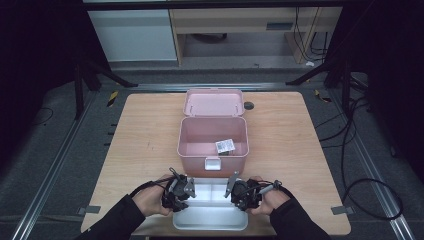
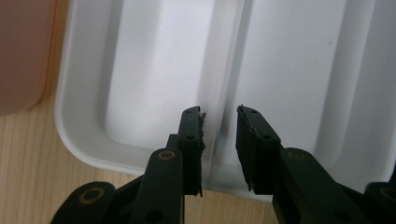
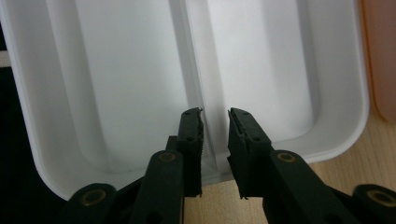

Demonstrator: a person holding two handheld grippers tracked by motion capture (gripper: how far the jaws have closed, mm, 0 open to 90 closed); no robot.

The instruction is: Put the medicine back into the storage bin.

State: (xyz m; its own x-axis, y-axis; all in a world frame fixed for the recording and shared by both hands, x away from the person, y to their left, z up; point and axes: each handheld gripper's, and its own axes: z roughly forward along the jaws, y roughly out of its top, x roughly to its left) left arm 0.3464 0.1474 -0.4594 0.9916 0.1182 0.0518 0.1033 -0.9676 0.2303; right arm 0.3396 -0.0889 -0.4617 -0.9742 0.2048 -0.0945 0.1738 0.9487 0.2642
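A pink storage box (image 1: pixel 213 142) stands open at the middle of the desk (image 1: pixel 135 135), its lid (image 1: pixel 213 102) tipped back toward the far edge and a small labelled packet (image 1: pixel 225 146) lying inside near its right wall. A white divided tray (image 1: pixel 210 217) sits at the near edge, just in front of the box. The left gripper (image 1: pixel 181 186) and right gripper (image 1: pixel 236 189) hover at the tray's two ends, each straddling the centre divider (image 2: pixel 224 70) with jaws apart and nothing held.
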